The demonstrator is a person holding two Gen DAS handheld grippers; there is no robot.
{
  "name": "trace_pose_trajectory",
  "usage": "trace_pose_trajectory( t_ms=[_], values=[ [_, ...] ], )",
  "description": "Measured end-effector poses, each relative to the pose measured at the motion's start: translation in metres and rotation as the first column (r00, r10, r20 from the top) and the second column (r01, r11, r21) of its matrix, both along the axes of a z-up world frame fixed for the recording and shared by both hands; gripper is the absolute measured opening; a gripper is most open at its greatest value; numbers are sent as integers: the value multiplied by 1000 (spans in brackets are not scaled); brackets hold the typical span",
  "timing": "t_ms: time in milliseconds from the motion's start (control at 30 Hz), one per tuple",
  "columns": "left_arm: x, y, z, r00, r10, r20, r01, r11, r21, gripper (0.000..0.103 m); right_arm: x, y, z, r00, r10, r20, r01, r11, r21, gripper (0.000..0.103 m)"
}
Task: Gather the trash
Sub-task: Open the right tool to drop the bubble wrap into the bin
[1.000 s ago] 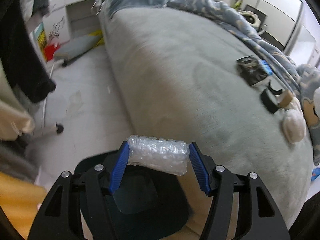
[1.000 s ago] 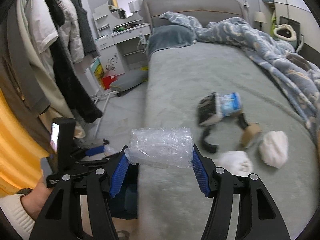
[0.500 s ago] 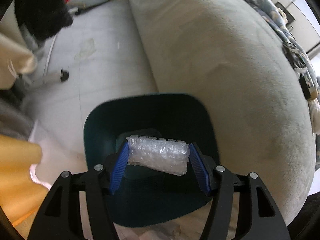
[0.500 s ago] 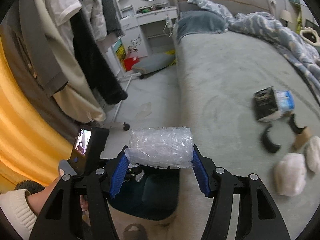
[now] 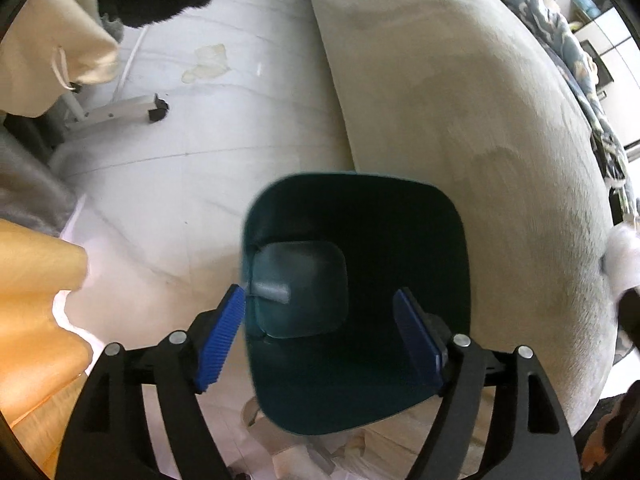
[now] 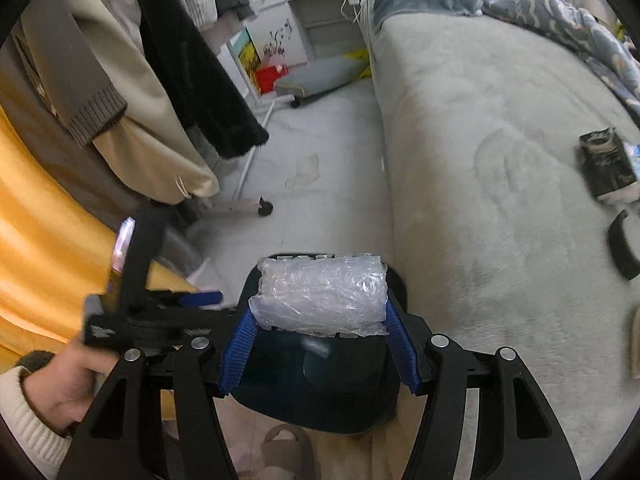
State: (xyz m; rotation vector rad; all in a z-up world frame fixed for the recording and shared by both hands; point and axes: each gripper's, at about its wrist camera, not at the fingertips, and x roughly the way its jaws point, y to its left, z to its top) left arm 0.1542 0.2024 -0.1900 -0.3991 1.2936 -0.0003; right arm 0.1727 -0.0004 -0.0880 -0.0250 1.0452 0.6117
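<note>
Two blue-padded fingers of the left gripper (image 5: 320,334) stood wide apart with nothing between them, poised directly above the open mouth of the dark teal bin (image 5: 448,216). A small blurred grey-white piece of bubble wrap (image 5: 269,291) showed inside the bin, near its left wall and just beyond the left finger, apart from both pads. The bin stood on the pale floor (image 5: 192,184), its right rim close against the side of the grey bed (image 5: 460,100); open floor lay to its left, up to a wheeled rack foot (image 5: 120,112) and hanging clothes (image 5: 60,36).

In the right wrist view, the right gripper (image 6: 318,330) clamped a roll of bubble wrap (image 6: 320,294) crosswise, one pad on each end, the roll held over the bin (image 6: 320,408). The left gripper (image 6: 160,312), gripped by a hand (image 6: 68,384), sat just to the left of it. On the bed (image 6: 480,160) to the right lay a dark packet (image 6: 608,164) and a curved black strip (image 6: 620,248), well apart from the fingers
</note>
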Motion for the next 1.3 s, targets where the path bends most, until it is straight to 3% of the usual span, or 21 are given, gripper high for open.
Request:
trace_pose_trajectory(
  t_ms=[433,633,900,1167,1233,1300],
  values=[
    [-15,39,55,978,70,197,-78,996,32,76,0,32,-48,995,46,-90,-54,994,-92,62],
    [-18,42,86,949,38,312,-68,994,86,73,0,41,-68,991,51,-127,-67,990,-123,62],
    [-22,37,118,914,-13,406,-33,994,105,65,-6,53,-100,981,82,-176,-114,977,-180,62],
    [-30,23,152,859,-70,508,3,991,131,64,-10,62,-124,974,102,-204,-149,961,-231,62],
    [-31,20,160,846,-76,527,10,992,128,64,-11,62,-125,973,102,-208,-151,960,-236,65],
    [-31,17,168,832,-85,549,16,992,128,64,-12,63,-125,972,104,-210,-153,960,-236,75]
  ],
)
